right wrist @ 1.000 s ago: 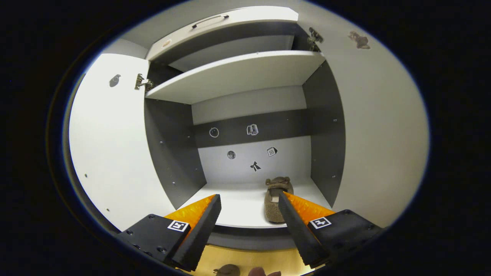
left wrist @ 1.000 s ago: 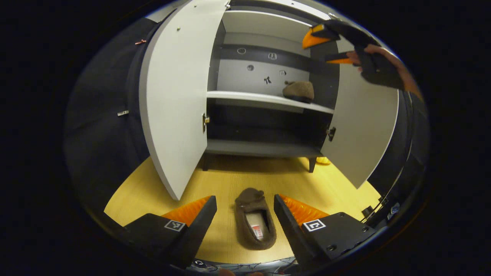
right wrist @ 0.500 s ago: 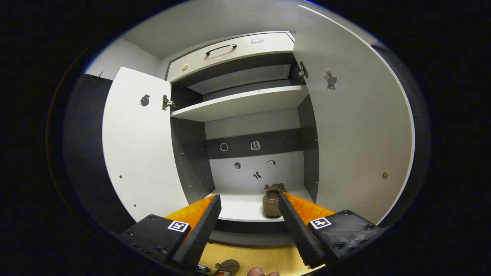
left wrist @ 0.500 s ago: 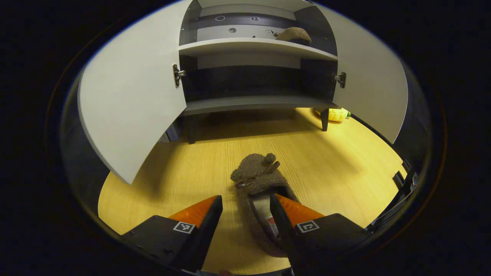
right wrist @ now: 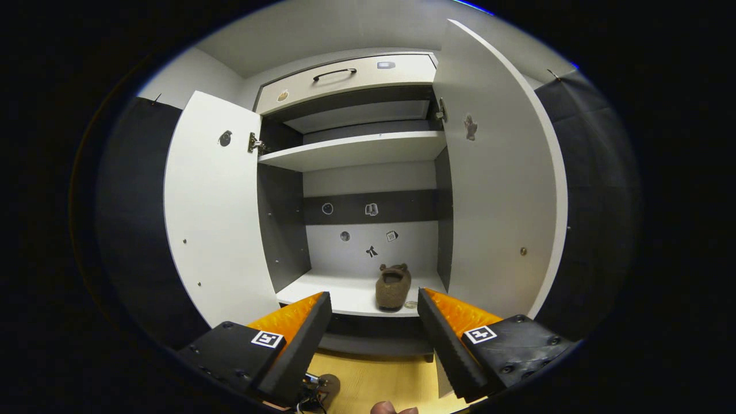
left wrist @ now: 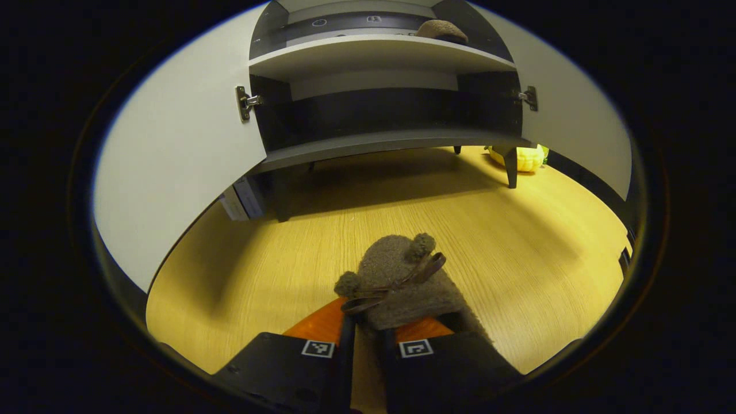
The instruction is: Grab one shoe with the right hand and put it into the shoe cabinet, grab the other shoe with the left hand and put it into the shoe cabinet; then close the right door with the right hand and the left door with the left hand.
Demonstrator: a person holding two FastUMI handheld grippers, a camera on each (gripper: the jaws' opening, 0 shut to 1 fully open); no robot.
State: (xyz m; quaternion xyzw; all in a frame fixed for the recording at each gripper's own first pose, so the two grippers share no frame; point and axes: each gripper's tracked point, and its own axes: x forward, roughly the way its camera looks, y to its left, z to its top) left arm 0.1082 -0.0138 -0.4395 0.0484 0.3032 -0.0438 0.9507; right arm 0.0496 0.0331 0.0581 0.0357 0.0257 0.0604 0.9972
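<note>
A brown fuzzy slipper [left wrist: 397, 276] with two pompoms lies on the wooden floor [left wrist: 259, 270] in the left gripper view. My left gripper [left wrist: 365, 336] is shut on its side wall near the opening. The second slipper [right wrist: 393, 286] stands on the middle shelf [right wrist: 339, 296] of the shoe cabinet, toward the right, and shows as the shelved slipper [left wrist: 441, 30] in the left gripper view. My right gripper [right wrist: 374, 313] is open in front of the cabinet, holding nothing. The left door [right wrist: 213, 201] and the right door [right wrist: 494, 190] both stand wide open.
A drawer [right wrist: 345, 77] with a dark handle sits above the shelves. A yellow object [left wrist: 526, 158] lies on the floor by the cabinet's right leg [left wrist: 510, 167]. A fingertip [right wrist: 391, 409] and a bit of the floor slipper [right wrist: 329, 382] show at the bottom of the right gripper view.
My left gripper dropped to the floor slipper and shut on its side wall. My right gripper drew back from the shelf, leaving the other slipper there.
</note>
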